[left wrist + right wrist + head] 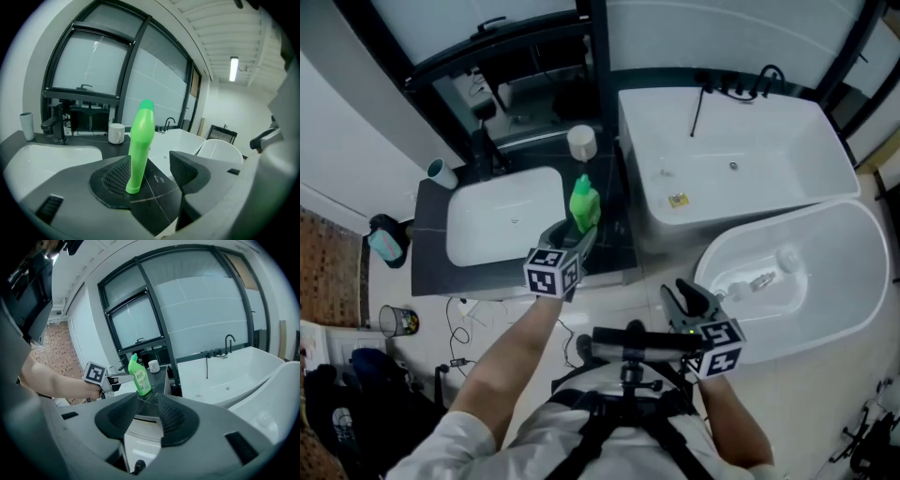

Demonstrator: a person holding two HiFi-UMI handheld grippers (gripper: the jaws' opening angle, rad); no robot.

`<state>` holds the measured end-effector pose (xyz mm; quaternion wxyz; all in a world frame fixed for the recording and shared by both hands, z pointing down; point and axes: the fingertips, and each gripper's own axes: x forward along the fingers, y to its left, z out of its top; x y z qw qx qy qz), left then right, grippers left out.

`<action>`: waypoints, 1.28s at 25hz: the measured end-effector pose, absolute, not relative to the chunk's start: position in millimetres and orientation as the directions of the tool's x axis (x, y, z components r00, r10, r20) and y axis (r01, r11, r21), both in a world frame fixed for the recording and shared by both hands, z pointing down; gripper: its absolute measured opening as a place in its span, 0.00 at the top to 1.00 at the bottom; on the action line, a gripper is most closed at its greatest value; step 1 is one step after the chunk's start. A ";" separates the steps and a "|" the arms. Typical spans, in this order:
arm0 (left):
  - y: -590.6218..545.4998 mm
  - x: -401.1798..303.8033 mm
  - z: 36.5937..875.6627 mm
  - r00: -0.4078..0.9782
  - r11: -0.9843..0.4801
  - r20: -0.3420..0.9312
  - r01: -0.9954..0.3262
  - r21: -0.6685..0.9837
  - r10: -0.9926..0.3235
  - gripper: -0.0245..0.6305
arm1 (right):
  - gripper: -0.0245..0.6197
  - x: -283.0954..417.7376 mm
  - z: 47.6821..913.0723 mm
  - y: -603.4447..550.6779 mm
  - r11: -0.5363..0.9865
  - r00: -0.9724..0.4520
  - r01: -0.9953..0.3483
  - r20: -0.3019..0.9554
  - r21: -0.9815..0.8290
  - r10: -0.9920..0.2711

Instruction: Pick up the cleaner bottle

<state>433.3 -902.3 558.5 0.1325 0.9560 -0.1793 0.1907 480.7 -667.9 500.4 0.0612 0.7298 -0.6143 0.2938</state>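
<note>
A bathroom is surrounding the scene, with a white bathtub [741, 159] lying beside a dark bench [431, 272] that is carrying a white basin [502, 220]. The green cleaner bottle [585, 204] is standing upright on the bench's strip between basin and tub, with a white mug [581, 141] well behind it.

The left forearm is reaching forward, tilting the left tool [150, 171] slightly downward. Its jaws are gaping wide around the bottle's [139, 145] lower body, gripping nothing yet. The bottle is sitting close against the left pad, with a clear gap to the right one.

To grip well, the person is probably needing to shift the tool sideways until the bottle is centred, then close squarely on the wider body rather than the tapering neck, so it is not tipping.

The right tool [147, 406] is hanging back near the body, its jaws only narrowly apart and empty, aiming toward the bottle [139, 375].
</note>
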 end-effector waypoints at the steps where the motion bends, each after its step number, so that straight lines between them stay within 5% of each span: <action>1: -904.4 435.2 560.9 0.859 -0.899 0.416 -0.398 0.181 -0.296 0.58 | 0.74 482.8 500.1 -667.5 -0.242 0.078 -0.932 0.503 -0.269 -0.861; 32: -944.2 487.7 589.6 0.863 -0.916 0.375 -0.394 0.080 -0.339 0.58 | 0.74 518.8 516.4 -641.6 -0.370 0.176 -0.905 0.606 -0.210 -0.776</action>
